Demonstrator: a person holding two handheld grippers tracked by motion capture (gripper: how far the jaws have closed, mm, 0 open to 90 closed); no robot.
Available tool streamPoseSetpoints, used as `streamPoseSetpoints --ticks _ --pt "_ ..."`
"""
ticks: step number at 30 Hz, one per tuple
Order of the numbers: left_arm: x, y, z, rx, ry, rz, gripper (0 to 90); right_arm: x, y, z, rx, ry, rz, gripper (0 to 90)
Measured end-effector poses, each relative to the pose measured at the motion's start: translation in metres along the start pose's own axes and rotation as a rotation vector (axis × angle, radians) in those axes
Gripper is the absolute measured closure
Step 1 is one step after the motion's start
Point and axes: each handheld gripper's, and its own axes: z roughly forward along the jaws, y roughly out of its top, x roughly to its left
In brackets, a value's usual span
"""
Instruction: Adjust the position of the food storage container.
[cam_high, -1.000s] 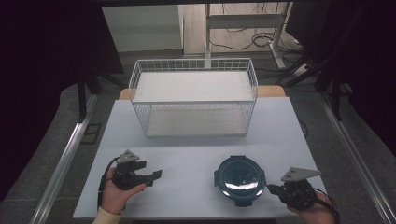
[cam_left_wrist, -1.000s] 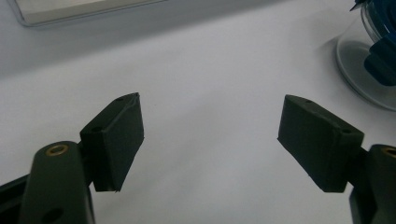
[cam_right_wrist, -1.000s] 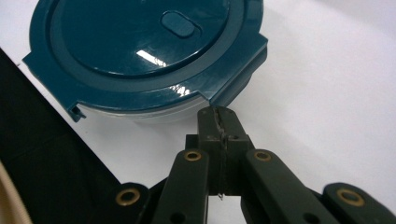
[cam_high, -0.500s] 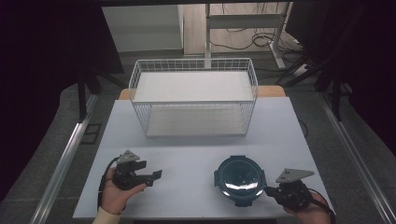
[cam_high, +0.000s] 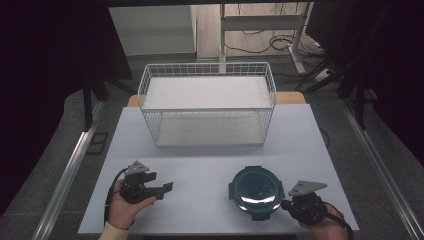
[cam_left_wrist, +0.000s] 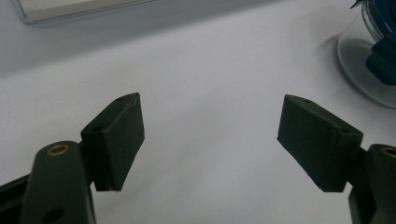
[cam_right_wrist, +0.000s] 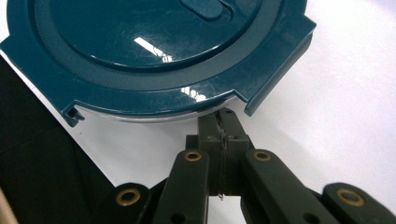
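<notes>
A: Location of the round dark-teal plastic lidded container (cam_high: 255, 192)?

B: Worktop (cam_high: 210, 150), 5 o'clock. Rigid, glossy, probably slippery; grasp a rim tab. Right gripper (cam_right_wrist: 223, 122) clenched at its rim; left gripper (cam_left_wrist: 210, 135) released.

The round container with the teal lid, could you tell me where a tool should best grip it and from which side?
Probably one of the latch flaps on the teal lid, approached from the near right side where the right tool sits. The round container's body looks too wide for the jaws; the flaps stick out past the rim.
</notes>
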Motion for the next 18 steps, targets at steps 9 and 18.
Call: streamPoseSetpoints --ticks 9,18 --pt "0.0 0.0 0.001 0.003 -0.002 -0.002 22.9 0.007 0.006 0.005 0.003 0.013 -0.018 89.7" --pt "0.0 0.0 0.001 0.002 -0.001 -0.003 22.9 0.013 0.015 0.013 0.0 0.022 -0.023 89.7"
